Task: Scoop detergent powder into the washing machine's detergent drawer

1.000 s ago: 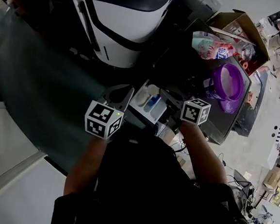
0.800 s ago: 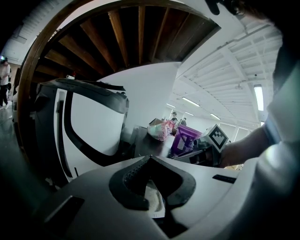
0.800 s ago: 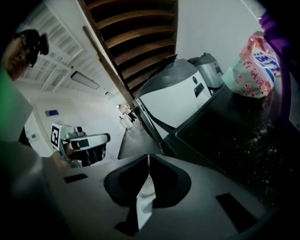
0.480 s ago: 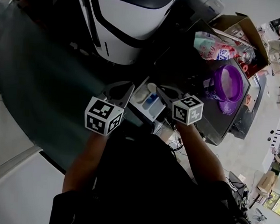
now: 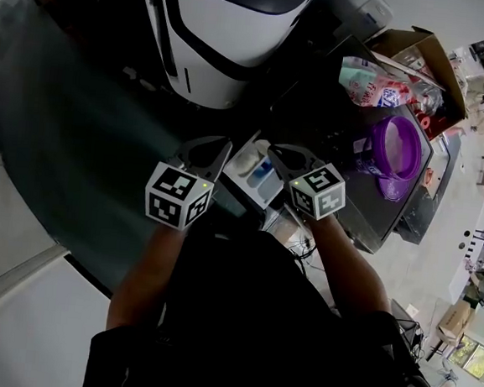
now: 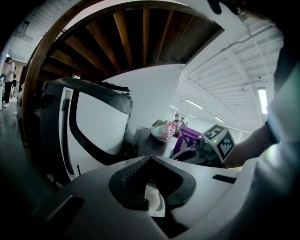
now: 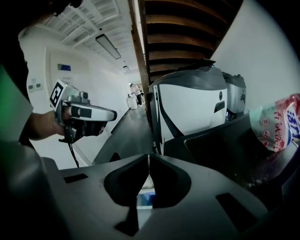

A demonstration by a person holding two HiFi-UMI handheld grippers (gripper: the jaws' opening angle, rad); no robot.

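At the left of centre in the head view I hold the left gripper [image 6: 149,158]. Its own view shows the two jaws pressed together at the tips, and they carry nothing. Just to the right of it, in the middle of the frame, is the detergent drawer [image 5: 256,171]. It is pulled out below the white washing machine [image 5: 230,36], and its pale compartments and one blue part are open to me. The right gripper [image 7: 148,157] hovers at the other side of the drawer. Its jaws are also closed tip to tip and empty, and the blue part shows through the opening under them. Farther to the right the purple tub [image 5: 395,143] stands on the dark surface. The detergent bag [image 5: 370,80] lies beyond it, toward the upper right. I cannot make out any scoop, so I judge that no powder is taken yet. To do this step well, I think the right gripper should open, go to the tub side and take the scoop by its handle. The scoop should be kept level on the way back, so that the powder falls only into the compartment. The left gripper can meanwhile steady the drawer.
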